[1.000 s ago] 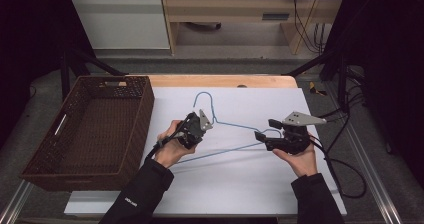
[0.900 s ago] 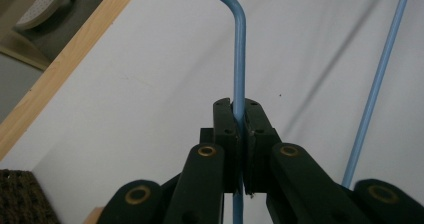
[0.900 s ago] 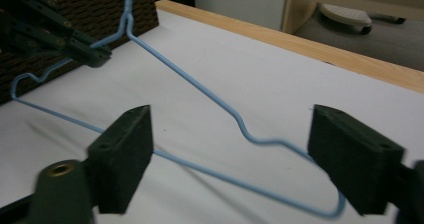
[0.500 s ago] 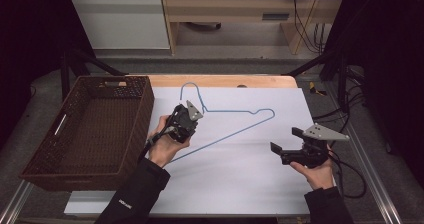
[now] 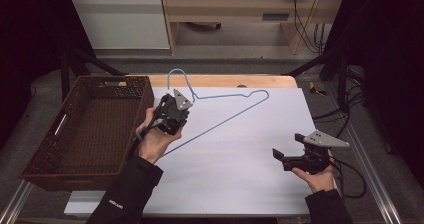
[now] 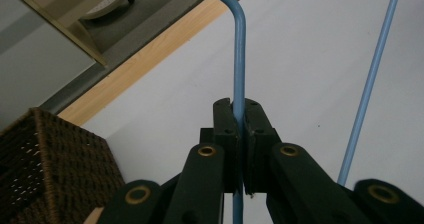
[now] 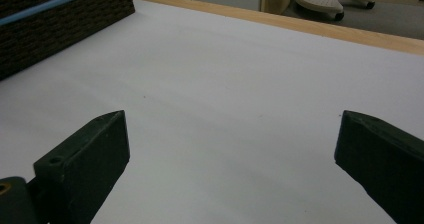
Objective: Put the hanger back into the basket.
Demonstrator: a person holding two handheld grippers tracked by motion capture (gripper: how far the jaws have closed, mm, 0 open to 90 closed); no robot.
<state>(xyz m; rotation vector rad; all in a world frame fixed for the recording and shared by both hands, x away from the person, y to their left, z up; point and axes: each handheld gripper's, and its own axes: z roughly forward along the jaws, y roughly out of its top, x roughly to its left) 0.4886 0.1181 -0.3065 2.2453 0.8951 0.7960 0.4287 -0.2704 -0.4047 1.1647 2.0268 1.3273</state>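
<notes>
A blue wire hanger [image 5: 225,121] hangs tilted above the white table sheet, hook toward the far edge. My left gripper [image 5: 181,104] is shut on its wire just below the hook. In the left gripper view the pads [image 6: 226,129] press the blue wire [image 6: 240,59] between them, under my left gripper [image 6: 239,119]. My right gripper [image 5: 278,155] sits low at the front right, apart from the hanger. Its jaws have just been opening and stand wide with nothing between them, as the right gripper view shows [image 7: 232,134].
A dark woven basket [image 5: 142,104] stands at the table's left, right beside the left hand. The table's wooden far edge [image 5: 225,80] runs behind the hanger. Cables [image 5: 350,179] trail off the right gripper near the table's right rail.
The right gripper let go of the hanger and drew back to the front right with its jaws wide. The left gripper lifted the hanger and carried it toward the basket.
</notes>
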